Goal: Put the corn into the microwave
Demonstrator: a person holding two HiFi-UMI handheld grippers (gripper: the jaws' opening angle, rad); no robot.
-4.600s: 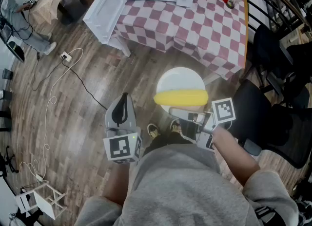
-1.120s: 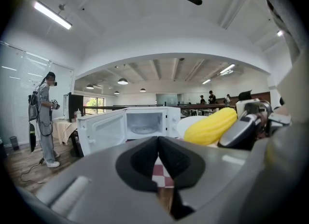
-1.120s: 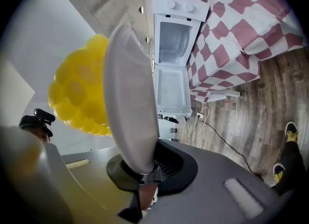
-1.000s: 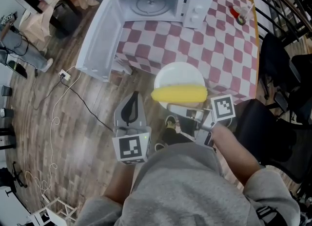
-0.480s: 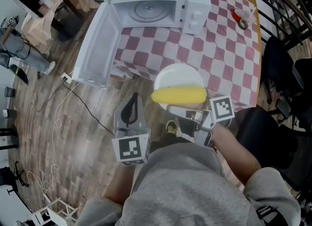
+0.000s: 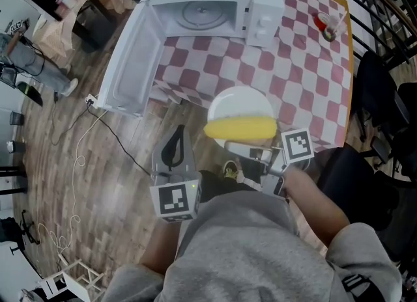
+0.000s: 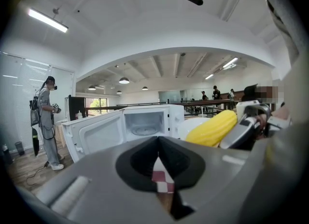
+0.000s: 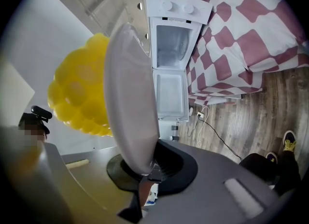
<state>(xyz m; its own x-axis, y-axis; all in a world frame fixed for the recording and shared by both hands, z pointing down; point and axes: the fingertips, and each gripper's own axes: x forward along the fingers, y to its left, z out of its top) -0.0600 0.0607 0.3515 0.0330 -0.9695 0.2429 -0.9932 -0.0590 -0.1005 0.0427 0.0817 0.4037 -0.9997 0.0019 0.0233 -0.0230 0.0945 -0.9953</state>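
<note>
The yellow corn [image 6: 240,127] lies on a white plate [image 6: 240,104]. My right gripper [image 6: 230,145] is shut on the plate's near rim and holds it level above the front edge of the checkered table [image 6: 293,66]. In the right gripper view the plate [image 8: 129,92] stands edge-on between the jaws, with the corn [image 8: 79,92] to its left. The white microwave [image 6: 208,8] stands on the table's far left, its door [image 6: 127,60] swung wide open and its cavity empty. My left gripper [image 6: 178,133] hangs shut over the floor, left of the plate, holding nothing.
A red item with a clear cup [image 6: 324,22] sits at the table's far right corner. Black chairs [image 6: 374,92] crowd the right side. A cable and plug [image 6: 91,102] lie on the wood floor at left, and a person [image 7: 46,117] stands there.
The table and microwave have drawn nearer, and the plate now overlaps the table's front edge. Both grippers keep the same pose, and the grip on the plate is the same.
</note>
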